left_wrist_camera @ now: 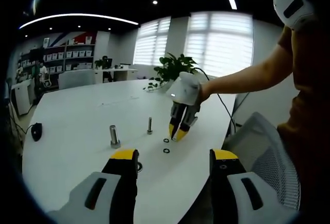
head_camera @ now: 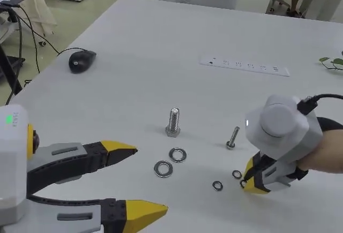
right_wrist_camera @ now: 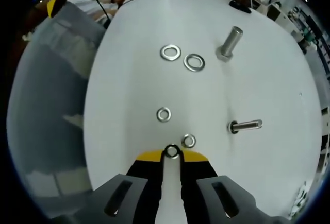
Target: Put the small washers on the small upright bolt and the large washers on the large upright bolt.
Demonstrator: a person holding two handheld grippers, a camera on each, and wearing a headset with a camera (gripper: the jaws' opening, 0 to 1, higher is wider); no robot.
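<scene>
The large bolt (head_camera: 173, 122) stands upright mid-table, with the small bolt (head_camera: 233, 137) to its right. Two large washers (head_camera: 177, 154) (head_camera: 163, 168) lie flat in front of the large bolt. Two small washers (head_camera: 217, 185) (head_camera: 237, 174) lie loose near the small bolt. My right gripper (head_camera: 247, 183) points down at the table, its tips shut on a third small washer (right_wrist_camera: 171, 152) that rests at table level. My left gripper (head_camera: 142, 179) hovers open and holds nothing at the near left. Its own view shows the right gripper (left_wrist_camera: 178, 131) beyond both bolts (left_wrist_camera: 113, 136) (left_wrist_camera: 149, 126).
A black mouse (head_camera: 82, 60) sits at the far left of the white table (head_camera: 134, 40). A white power strip (head_camera: 244, 65) lies at the back right, with plant leaves (head_camera: 332, 61) at the right edge. Office chairs and desks stand beyond the table.
</scene>
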